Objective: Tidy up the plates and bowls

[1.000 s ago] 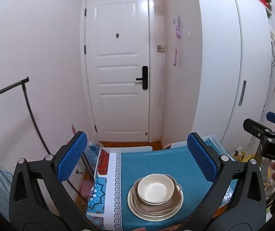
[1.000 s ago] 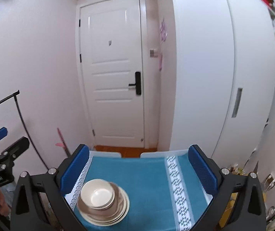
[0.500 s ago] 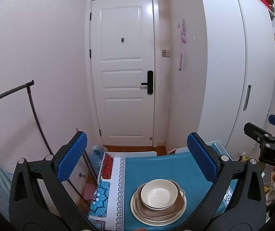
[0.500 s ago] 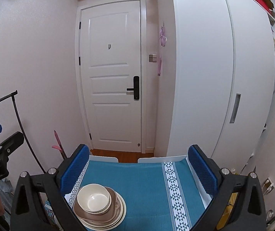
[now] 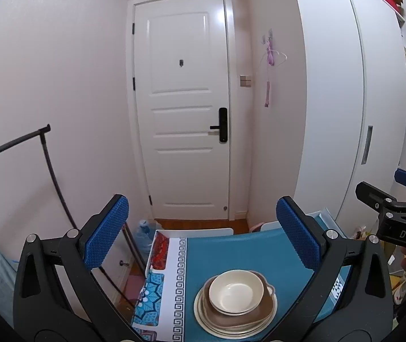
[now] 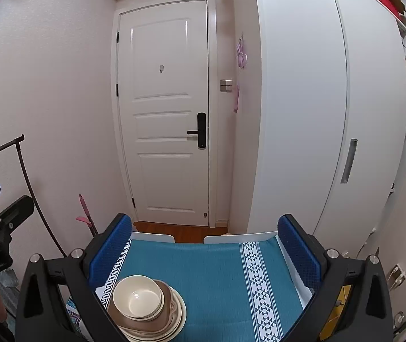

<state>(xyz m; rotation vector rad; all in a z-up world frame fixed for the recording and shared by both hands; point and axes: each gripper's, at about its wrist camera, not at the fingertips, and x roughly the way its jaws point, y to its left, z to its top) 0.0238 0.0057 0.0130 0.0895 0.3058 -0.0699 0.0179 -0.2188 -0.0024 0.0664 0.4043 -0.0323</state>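
**Cream and Brown on Teal**

A cream bowl (image 5: 235, 292) tops a brown dish (image 5: 265, 307) and cream plates (image 5: 203, 317) on a teal cloth (image 6: 211, 268) banded with white-and-navy key and triangle patterns; each black claw carries blue textured pads (image 5: 107, 232), before a white door (image 5: 186, 99).

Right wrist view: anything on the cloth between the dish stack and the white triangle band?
Nothing: bare teal cloth separates the dish stack from the triangle band.
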